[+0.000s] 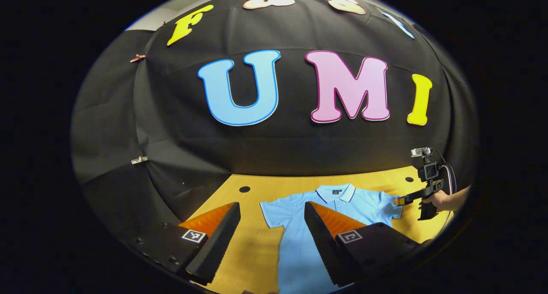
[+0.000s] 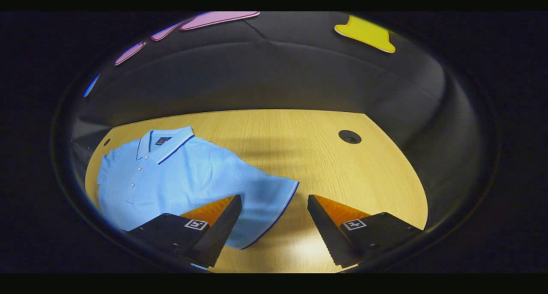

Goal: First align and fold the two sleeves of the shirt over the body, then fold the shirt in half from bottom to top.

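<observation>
A light blue polo shirt (image 1: 295,251) lies flat and face up on the wooden table (image 1: 252,247), collar towards the booth wall and both short sleeves spread out. My left gripper (image 1: 272,206) is open, its fingers straddling one sleeve (image 1: 270,215) from above. In the right gripper view the shirt (image 2: 180,174) lies to the left, and my right gripper (image 2: 274,197) is open over the dark-edged hem of the other sleeve (image 2: 274,191). The left gripper view also shows the right gripper (image 1: 400,200) at that sleeve's end, held by a hand (image 1: 445,200).
The table (image 2: 342,170) has round cable holes (image 2: 349,136) (image 1: 244,189) near its far edge. Black cloth walls stand close behind the table and along its sides. Bare wood lies to the right of the shirt in the right gripper view.
</observation>
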